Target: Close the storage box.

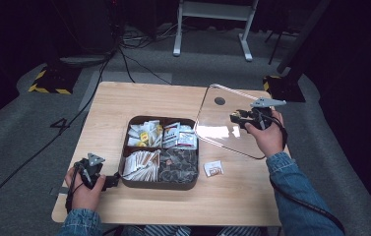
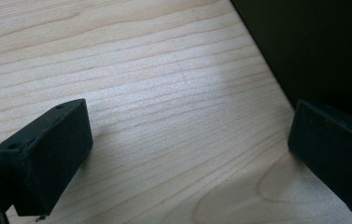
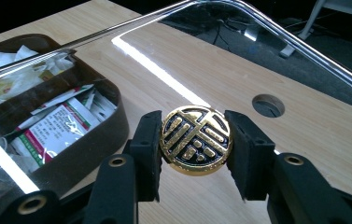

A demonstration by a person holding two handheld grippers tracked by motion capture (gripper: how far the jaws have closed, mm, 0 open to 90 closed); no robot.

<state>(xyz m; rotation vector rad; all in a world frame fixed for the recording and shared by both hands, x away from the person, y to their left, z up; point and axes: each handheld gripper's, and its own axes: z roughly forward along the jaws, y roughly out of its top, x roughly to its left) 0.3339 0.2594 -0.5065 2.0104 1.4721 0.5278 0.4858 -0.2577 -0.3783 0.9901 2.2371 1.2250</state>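
Observation:
A brown box point(image 1: 159, 184) with four compartments of tea bags and sachets sits mid-table. Its clear lid point(image 1: 222, 128) is tilted up to the right of the box, lower edge near the table. My right gripper point(image 1: 235, 118) is shut on the lid's round gold knob point(image 3: 195, 140), one jaw on each side. In the right gripper view the lid's rim point(image 3: 257, 18) arcs overhead and the box point(image 3: 94, 135) lies at left. My left gripper point(image 1: 111, 181) rests open on the table at the box's front left corner. Between its fingers point(image 2: 47, 158) I see bare wood, with the dark box wall point(image 2: 313, 46) just ahead.
One loose sachet point(image 1: 214, 168) lies on the wood right of the box. A round hole point(image 1: 219, 101) in the tabletop shows through the lid. The table's front edge runs close behind both hands. Cables and a frame stand on the floor beyond.

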